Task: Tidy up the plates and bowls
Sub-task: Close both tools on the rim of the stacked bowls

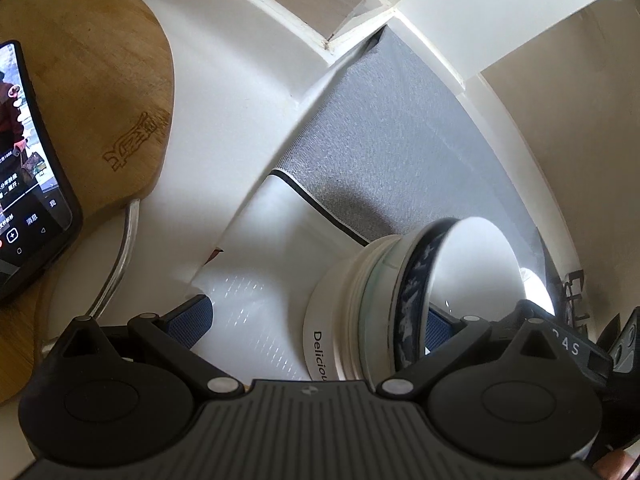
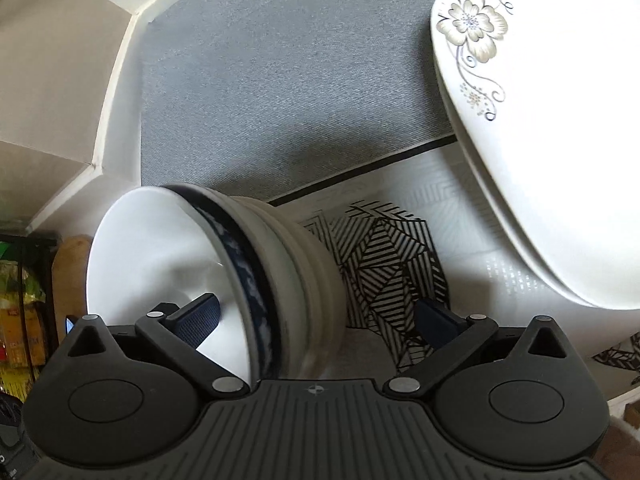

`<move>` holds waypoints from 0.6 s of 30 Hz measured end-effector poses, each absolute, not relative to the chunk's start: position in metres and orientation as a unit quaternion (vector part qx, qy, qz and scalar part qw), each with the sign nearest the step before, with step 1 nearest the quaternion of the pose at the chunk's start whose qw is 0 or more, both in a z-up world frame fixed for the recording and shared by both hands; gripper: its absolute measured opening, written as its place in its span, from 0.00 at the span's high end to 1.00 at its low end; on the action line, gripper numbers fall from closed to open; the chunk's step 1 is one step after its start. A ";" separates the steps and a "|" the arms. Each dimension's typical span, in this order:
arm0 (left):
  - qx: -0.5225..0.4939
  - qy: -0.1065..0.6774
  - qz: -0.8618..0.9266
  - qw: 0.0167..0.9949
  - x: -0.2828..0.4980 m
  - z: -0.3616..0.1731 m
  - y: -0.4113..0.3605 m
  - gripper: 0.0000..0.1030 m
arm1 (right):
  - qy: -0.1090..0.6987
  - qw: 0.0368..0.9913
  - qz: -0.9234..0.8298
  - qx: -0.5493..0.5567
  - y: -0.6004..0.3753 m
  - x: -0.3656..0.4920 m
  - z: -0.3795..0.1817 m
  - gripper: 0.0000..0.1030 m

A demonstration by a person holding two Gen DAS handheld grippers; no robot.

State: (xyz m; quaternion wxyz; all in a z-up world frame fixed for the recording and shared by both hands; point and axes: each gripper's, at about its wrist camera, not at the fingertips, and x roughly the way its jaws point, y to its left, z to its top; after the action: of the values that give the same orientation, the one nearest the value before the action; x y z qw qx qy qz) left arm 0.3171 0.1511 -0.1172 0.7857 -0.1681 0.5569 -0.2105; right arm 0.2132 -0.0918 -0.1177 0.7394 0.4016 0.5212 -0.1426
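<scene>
bowl stack (image 2: pixel 256 264): standing near-left, straddled by the right tool (image 2: pixel 320 316), which is gaping wide, gripping nothing.
left tool (image 1: pixel 320 320): also spread open, empty.
plates (image 2: pixel 540 140): lying far-right.

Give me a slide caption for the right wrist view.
Open right gripper straddles the stacked bowls on a patterned mat, flowered plates alongside.

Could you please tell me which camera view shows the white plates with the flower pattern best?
The right wrist view: the stacked white plates with the flower pattern fill its upper right, rims and painted flower clear. The left wrist view shows none of them.
</scene>
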 end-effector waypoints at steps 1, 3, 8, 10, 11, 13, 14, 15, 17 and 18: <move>-0.172 0.557 -0.211 0.785 0.318 -0.117 0.153 0.00 | 0.521 0.739 -0.142 0.403 -0.090 0.215 -0.118 0.00; -0.178 0.558 -0.211 0.782 0.319 -0.117 0.154 0.00 | 0.520 0.740 -0.139 0.403 -0.087 0.219 -0.118 0.00; -0.180 0.558 -0.212 0.782 0.319 -0.117 0.156 0.00 | 0.516 0.747 -0.129 0.399 -0.086 0.225 -0.117 0.00; -0.179 0.558 -0.218 0.781 0.319 -0.116 0.158 0.00 | 0.514 0.748 -0.123 0.402 -0.087 0.224 -0.117 0.00; -0.180 0.558 -0.221 0.779 0.319 -0.116 0.158 0.00 | 0.512 0.748 -0.117 0.405 -0.090 0.222 -0.118 0.00; -0.178 0.558 -0.227 0.778 0.318 -0.117 0.159 0.00 | 0.510 0.747 -0.106 0.413 -0.095 0.218 -0.120 0.00; -0.177 0.557 -0.228 0.779 0.317 -0.117 0.158 0.00 | 0.509 0.745 -0.101 0.419 -0.097 0.215 -0.121 0.00; -0.175 0.557 -0.229 0.779 0.316 -0.117 0.158 0.00 | 0.506 0.744 -0.095 0.427 -0.100 0.212 -0.122 0.00; -0.168 0.555 -0.228 0.782 0.315 -0.116 0.155 0.00 | 0.499 0.743 -0.080 0.439 -0.104 0.206 -0.123 0.00; -0.165 0.555 -0.228 0.783 0.314 -0.116 0.153 0.00 | 0.496 0.744 -0.072 0.442 -0.106 0.204 -0.124 0.00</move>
State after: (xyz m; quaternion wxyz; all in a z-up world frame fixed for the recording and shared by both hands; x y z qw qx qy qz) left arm 0.3139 0.1528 -0.1162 0.7828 -0.1653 0.5549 -0.2278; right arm 0.2036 -0.1056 -0.1237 0.7437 0.4422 0.4961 -0.0722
